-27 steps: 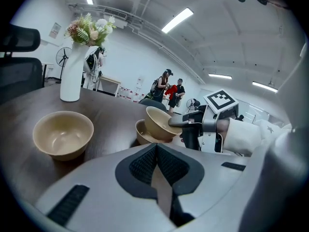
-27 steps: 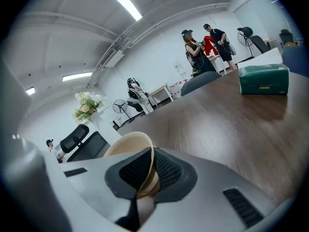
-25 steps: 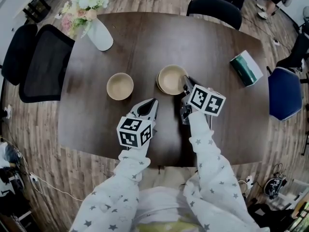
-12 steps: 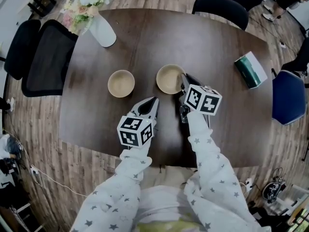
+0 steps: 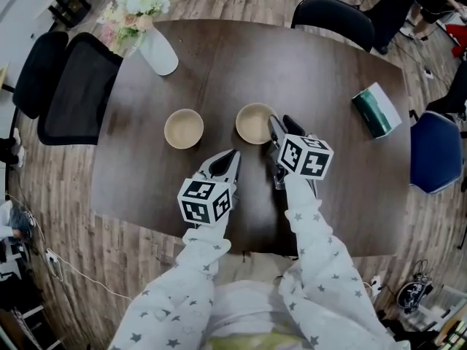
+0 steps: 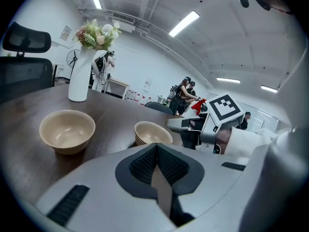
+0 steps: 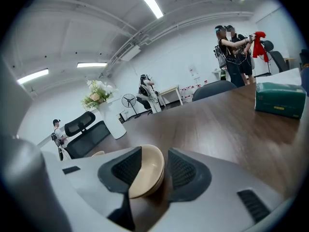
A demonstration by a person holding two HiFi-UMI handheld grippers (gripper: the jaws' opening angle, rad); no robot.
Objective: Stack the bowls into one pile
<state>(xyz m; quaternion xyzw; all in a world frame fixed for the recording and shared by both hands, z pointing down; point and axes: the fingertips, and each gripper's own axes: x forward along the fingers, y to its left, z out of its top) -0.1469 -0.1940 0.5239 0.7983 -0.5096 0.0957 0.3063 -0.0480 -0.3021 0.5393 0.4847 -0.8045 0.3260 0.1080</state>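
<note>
One bowl (image 5: pixel 183 128) sits apart from the stack (image 5: pixel 254 122) — bare table (image 5: pixel 219 71) between.

The left arm (image 5: pixel 191 268) and right arm (image 5: pixel 315 243) reach forward side by side. The left gripper (image 5: pixel 232 155) points a little down, jaws together and empty. The right gripper (image 5: pixel 280 125) is opening its jaws — a bowl (image 7: pixel 145 178) rim stands between them.

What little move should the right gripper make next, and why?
Probably slide the right gripper back off the right bowl. Its fingers are opening with that bowl's rim between them and not pressing on it, so the bowl looks set down. The other bowl sits apart on the table, not yet stacked.
</note>
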